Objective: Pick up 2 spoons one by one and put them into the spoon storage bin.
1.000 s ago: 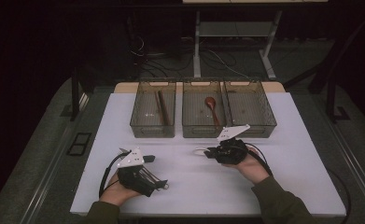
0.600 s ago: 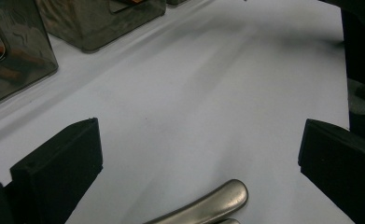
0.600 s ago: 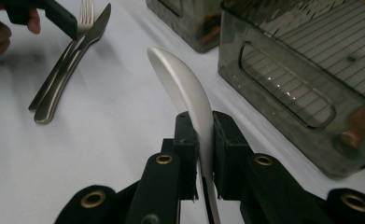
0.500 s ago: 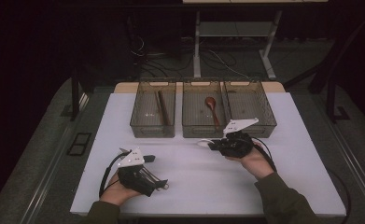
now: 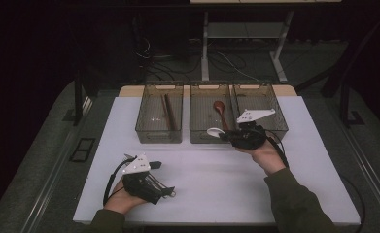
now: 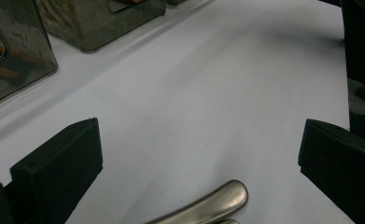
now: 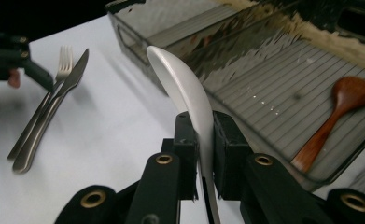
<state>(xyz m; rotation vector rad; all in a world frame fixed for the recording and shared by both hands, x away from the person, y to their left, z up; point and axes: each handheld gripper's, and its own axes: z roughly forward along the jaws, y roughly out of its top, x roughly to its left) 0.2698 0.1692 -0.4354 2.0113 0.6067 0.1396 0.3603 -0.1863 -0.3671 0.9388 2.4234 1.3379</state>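
My right gripper (image 5: pixel 229 137) is shut on the handle of a white spoon (image 5: pixel 215 131), held off the table just in front of the middle bin (image 5: pixel 203 138). In the right gripper view its bowl (image 7: pixel 185 88) rises upright from between the pads and the gripper (image 7: pixel 201 135) points at the bin's corner. A wooden spoon (image 7: pixel 339 112) lies in that bin. My left gripper (image 5: pixel 165 190) rests open at the front left. Between its wide jaws lies a metal handle (image 6: pixel 213 205). A fork (image 7: pixel 54 88) and a knife (image 7: pixel 70 77) lie side by side on the white mat.
Three clear bins stand in a row at the back of the white mat (image 5: pixel 216 179). The left bin (image 5: pixel 148 131) holds a dark brown stick (image 5: pixel 168 111), and the right bin (image 5: pixel 278 127) is partly hidden behind my right gripper. Dark floor surrounds the table.
My right gripper has risen and moved away from the person toward the bins with the white spoon in it. The left gripper has stayed put.
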